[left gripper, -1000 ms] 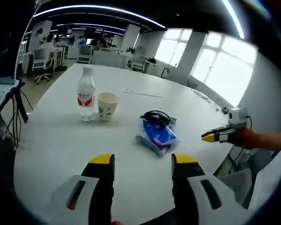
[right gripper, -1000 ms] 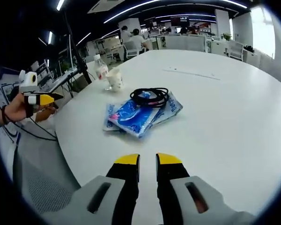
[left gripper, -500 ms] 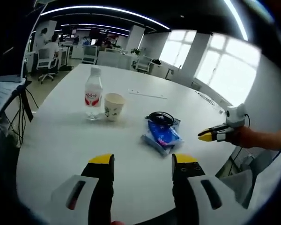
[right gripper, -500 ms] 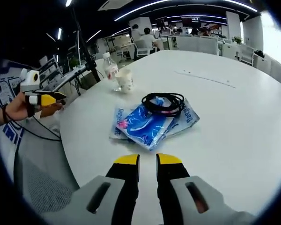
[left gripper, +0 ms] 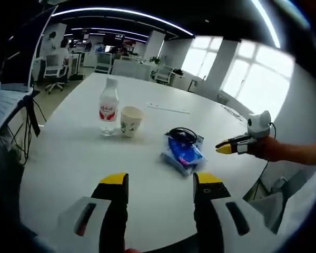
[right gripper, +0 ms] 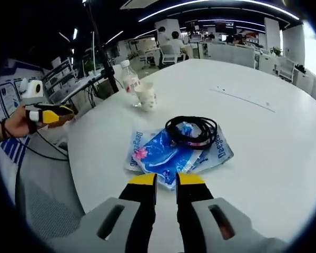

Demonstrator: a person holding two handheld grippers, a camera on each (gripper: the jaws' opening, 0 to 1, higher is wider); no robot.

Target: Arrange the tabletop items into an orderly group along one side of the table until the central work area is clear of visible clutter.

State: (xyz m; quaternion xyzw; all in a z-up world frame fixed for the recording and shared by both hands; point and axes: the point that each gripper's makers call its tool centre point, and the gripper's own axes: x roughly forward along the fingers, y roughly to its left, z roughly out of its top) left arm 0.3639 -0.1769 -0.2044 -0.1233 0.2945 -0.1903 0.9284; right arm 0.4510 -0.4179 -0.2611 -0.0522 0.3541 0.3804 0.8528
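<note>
Right gripper view is looking straight along the right hand-held gripper (right gripper: 165, 179), whose jaws are standing nearly pressed together with nothing between them, just short of the packets (right gripper: 171, 153) lying dead ahead on the tabletop (right gripper: 274, 142). A cable (right gripper: 192, 130) is resting coiled on the packets' far end. Bottle (right gripper: 130, 81) and cup (right gripper: 146, 97) are standing side by side farther off to the left. The left hand-held gripper (left gripper: 161, 181) is hovering spread and empty, well apart, so the right one is nearer.
</note>
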